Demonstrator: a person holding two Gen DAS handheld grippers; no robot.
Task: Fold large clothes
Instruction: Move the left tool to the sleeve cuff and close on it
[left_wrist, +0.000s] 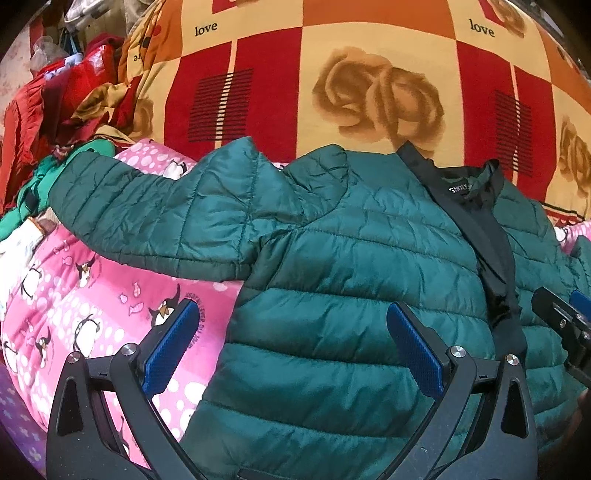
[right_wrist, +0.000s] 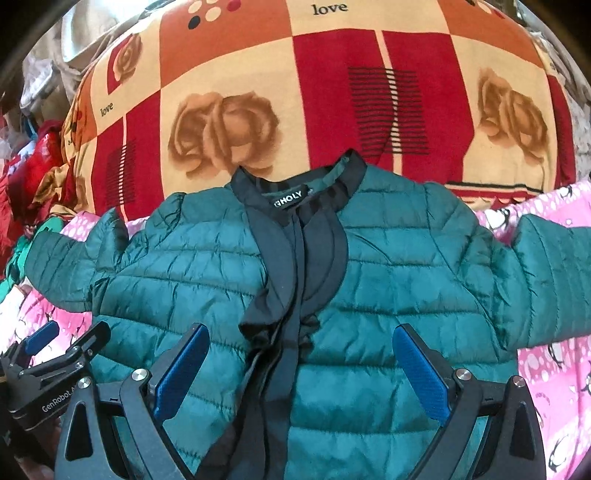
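Observation:
A dark green quilted puffer jacket (left_wrist: 351, 258) lies flat, front up, on a pink penguin-print blanket (left_wrist: 74, 295), with a black collar and front band (right_wrist: 295, 236). Both sleeves spread out sideways: one sleeve (left_wrist: 147, 214) in the left wrist view, the other sleeve (right_wrist: 554, 273) in the right wrist view. My left gripper (left_wrist: 291, 343) is open and empty above the jacket's lower left side. My right gripper (right_wrist: 299, 362) is open and empty above the lower front band. Each gripper shows at the edge of the other's view: the right one (left_wrist: 565, 325), the left one (right_wrist: 55, 354).
A red, orange and cream rose-print blanket (left_wrist: 369, 74) rises behind the jacket. A heap of red and green clothes (left_wrist: 55, 110) lies at the far left. The pink blanket also shows to the right of the jacket (right_wrist: 554, 387).

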